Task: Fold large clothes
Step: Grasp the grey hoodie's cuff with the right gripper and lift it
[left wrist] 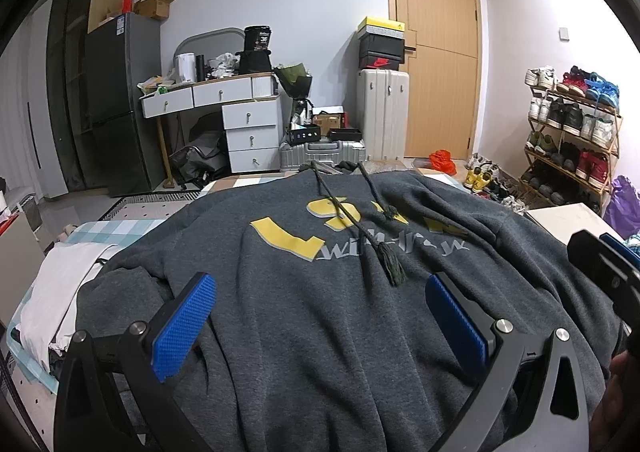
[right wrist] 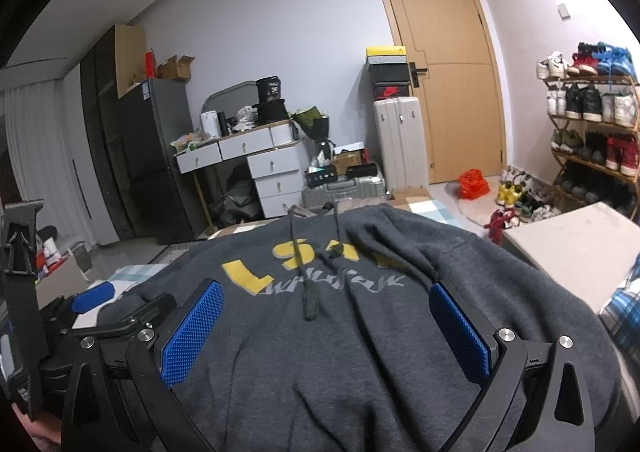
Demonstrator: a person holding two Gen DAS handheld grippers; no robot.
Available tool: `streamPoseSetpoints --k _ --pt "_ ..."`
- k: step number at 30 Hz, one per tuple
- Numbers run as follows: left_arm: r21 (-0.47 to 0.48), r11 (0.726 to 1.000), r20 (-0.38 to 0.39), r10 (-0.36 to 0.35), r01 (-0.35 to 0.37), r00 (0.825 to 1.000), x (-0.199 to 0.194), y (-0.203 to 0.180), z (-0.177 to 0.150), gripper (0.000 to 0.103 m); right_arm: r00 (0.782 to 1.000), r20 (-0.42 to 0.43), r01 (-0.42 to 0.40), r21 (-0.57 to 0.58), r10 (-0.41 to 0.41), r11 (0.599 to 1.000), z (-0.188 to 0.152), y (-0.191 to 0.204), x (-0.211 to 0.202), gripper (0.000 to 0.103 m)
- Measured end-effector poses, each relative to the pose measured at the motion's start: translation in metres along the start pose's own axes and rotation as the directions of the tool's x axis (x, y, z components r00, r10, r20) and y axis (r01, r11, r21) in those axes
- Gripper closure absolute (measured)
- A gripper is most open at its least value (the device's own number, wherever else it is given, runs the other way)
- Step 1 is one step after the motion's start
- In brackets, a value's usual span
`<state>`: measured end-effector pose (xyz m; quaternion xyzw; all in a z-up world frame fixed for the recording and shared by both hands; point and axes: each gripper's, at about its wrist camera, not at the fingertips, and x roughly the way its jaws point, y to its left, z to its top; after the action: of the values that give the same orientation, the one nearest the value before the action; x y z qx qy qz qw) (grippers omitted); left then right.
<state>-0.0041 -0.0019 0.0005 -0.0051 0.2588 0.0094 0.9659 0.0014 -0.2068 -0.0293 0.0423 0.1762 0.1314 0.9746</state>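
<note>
Beside hoodie (right wrist: 360, 352), tripod (right wrist: 18, 252): right view only.

wooden door (left wrist: 436, 52), shoe rack (left wrist: 572, 140), white suitcase (right wrist: 398, 142), fridge (left wrist: 120, 100)

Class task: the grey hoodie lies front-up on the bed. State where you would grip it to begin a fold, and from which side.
Probably the near hem of the grey hoodie, approached from the near edge with both open grippers, left gripper and right gripper. The hem lies closest, fairly flat and wide between the fingers; the drawstrings and yellow lettering sit farther up the chest.
</note>
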Motion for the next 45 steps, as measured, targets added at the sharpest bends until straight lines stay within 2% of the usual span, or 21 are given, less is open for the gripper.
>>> streamPoseSetpoints --k 4,9,11,13,18,20,22,26,27,28,30,33,35,37,42,45 --pt "0.023 0.999 -0.012 -0.046 0.046 0.999 0.001 -0.008 -0.002 0.001 1.000 0.014 -0.019 0.071 0.018 0.997 0.006 -0.014 -0.014 0.000" --pt "0.093 0.977 -0.069 -0.188 0.194 0.980 0.000 -0.038 -0.008 0.001 0.999 0.033 -0.010 0.274 0.001 0.962 0.003 -0.069 -0.063 0.000" --pt "0.137 0.956 -0.096 -0.249 0.260 0.964 -0.006 -0.055 -0.013 0.001 1.000 0.015 -0.012 0.378 0.007 0.926 -0.008 -0.097 -0.085 0.000" --pt "0.180 0.938 -0.113 -0.280 0.297 0.953 -0.011 -0.070 -0.017 0.001 1.000 0.004 -0.016 0.474 0.016 0.881 -0.023 -0.124 -0.109 0.000" --pt "0.282 0.868 -0.168 -0.375 0.409 0.911 -0.026 -0.110 -0.016 0.001 0.998 -0.026 0.059 0.585 -0.054 0.809 -0.063 -0.162 -0.155 0.000" --pt "0.308 0.841 -0.190 -0.404 0.445 0.895 -0.030 -0.123 -0.014 0.001 0.997 -0.047 0.081 0.656 -0.067 0.750 -0.089 -0.179 -0.164 0.000" --pt "0.325 0.820 -0.209 -0.424 0.472 0.881 -0.032 -0.133 -0.011 0.001 0.996 -0.072 0.086 0.745 -0.049 0.661 -0.118 -0.196 -0.165 0.000" --pt "0.363 0.800 -0.205 -0.432 0.478 0.879 -0.038 -0.155 -0.010 0.001 0.987 -0.108 0.051 0.906 0.115 0.419 -0.181 -0.220 -0.137 0.000" --pt "0.371 0.796 -0.204 -0.432 0.478 0.878 -0.039 -0.158 -0.012 0.001 0.986 -0.095 0.039 0.929 0.135 0.368 -0.193 -0.225 -0.132 0.000" --pt "0.378 0.792 -0.204 -0.435 0.480 0.877 -0.040 -0.161 -0.012 0.001 0.984 -0.076 0.027 0.958 0.160 0.285 -0.209 -0.232 -0.121 0.000" --pt "0.393 0.786 -0.210 -0.428 0.477 0.879 -0.040 -0.169 -0.016 0.001 0.979 -0.060 0.028 0.986 0.193 0.163 -0.231 -0.243 -0.101 0.000" --pt "0.404 0.781 -0.217 -0.424 0.476 0.879 -0.041 -0.175 -0.018 0.001 0.981 -0.038 0.026 0.998 0.189 0.063 -0.255 -0.257 -0.080 0.000" --pt "0.409 0.782 -0.218 -0.418 0.471 0.882 -0.041 -0.177 -0.017 0.001 0.990 0.005 -0.006 1.000 0.142 0.004 -0.266 -0.265 -0.072 0.000" --pt "0.408 0.785 -0.217 -0.412 0.465 0.885 -0.039 -0.177 -0.016 0.001 0.993 0.057 -0.049 0.996 0.104 -0.073 -0.276 -0.274 -0.061 0.000" --pt "0.410 0.792 -0.225 -0.392 0.452 0.892 -0.029 -0.181 -0.015 0.001 0.992 0.119 -0.113 0.985 0.045 -0.132 -0.307 -0.294 -0.040 0.000" --pt "0.403 0.795 -0.245 -0.383 0.453 0.891 -0.021 -0.183 -0.017 0.001 0.987 0.158 -0.151 0.972 0.027 -0.181 -0.320 -0.303 -0.028 0.011"
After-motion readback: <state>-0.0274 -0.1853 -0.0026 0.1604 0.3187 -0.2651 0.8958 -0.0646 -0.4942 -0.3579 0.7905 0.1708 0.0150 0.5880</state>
